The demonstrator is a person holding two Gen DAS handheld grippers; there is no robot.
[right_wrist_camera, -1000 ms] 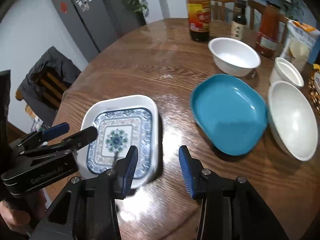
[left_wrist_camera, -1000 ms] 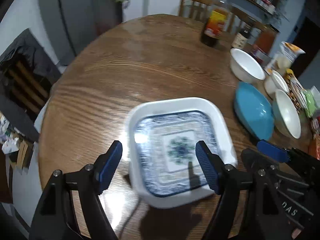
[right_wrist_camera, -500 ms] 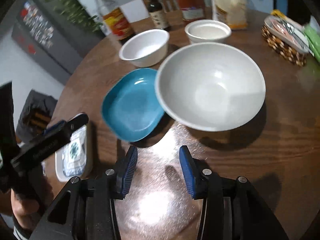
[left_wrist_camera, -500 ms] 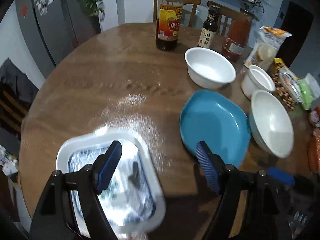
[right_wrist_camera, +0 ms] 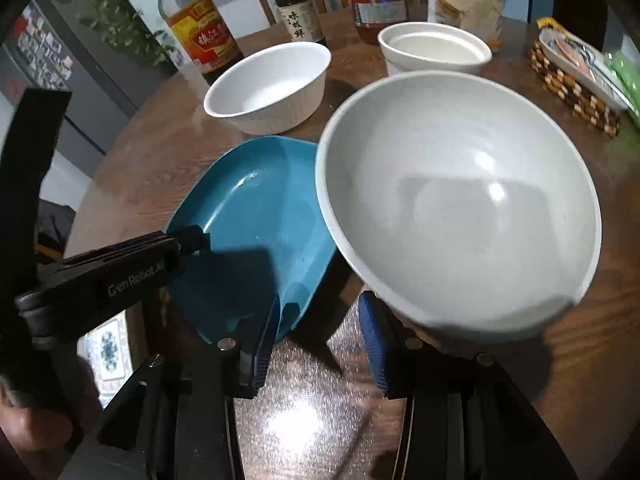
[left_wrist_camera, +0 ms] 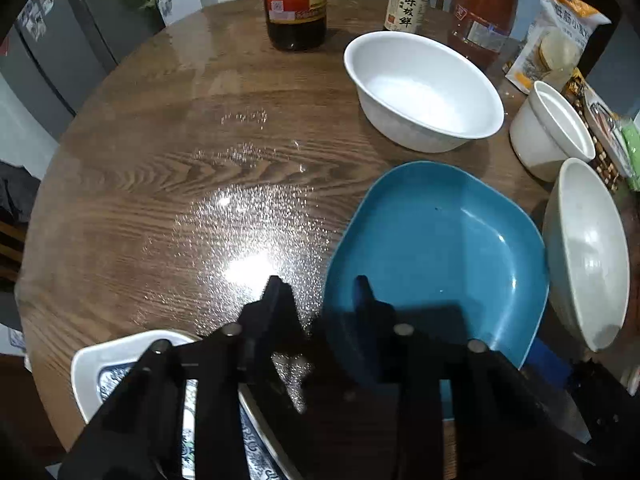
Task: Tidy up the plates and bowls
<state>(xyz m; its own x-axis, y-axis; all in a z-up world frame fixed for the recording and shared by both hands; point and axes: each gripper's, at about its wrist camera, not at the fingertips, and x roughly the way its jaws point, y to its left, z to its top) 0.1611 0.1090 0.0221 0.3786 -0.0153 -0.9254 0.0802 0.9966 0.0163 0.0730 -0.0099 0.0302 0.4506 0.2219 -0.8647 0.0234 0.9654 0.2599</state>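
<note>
Our left tongs (left_wrist_camera: 318, 292) were closing astride the blue plate's (left_wrist_camera: 440, 232) rim; our right tongs (right_wrist_camera: 320, 320) were closing, empty, below the grey bowl (right_wrist_camera: 460, 200).

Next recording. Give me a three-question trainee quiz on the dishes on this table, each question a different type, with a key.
1. Count: how many bowls stand on the table?
2. True or false: the blue plate is stacked on the patterned plate.
3. Choose: what stands just behind the ribbed bowl? A. bottles B. a kettle C. a stack of cups

Key
1. Three: the ribbed bowl, the small bowl and the large bowl.
2. False: the blue plate lies apart from the patterned plate.
3. A, bottles.
</note>
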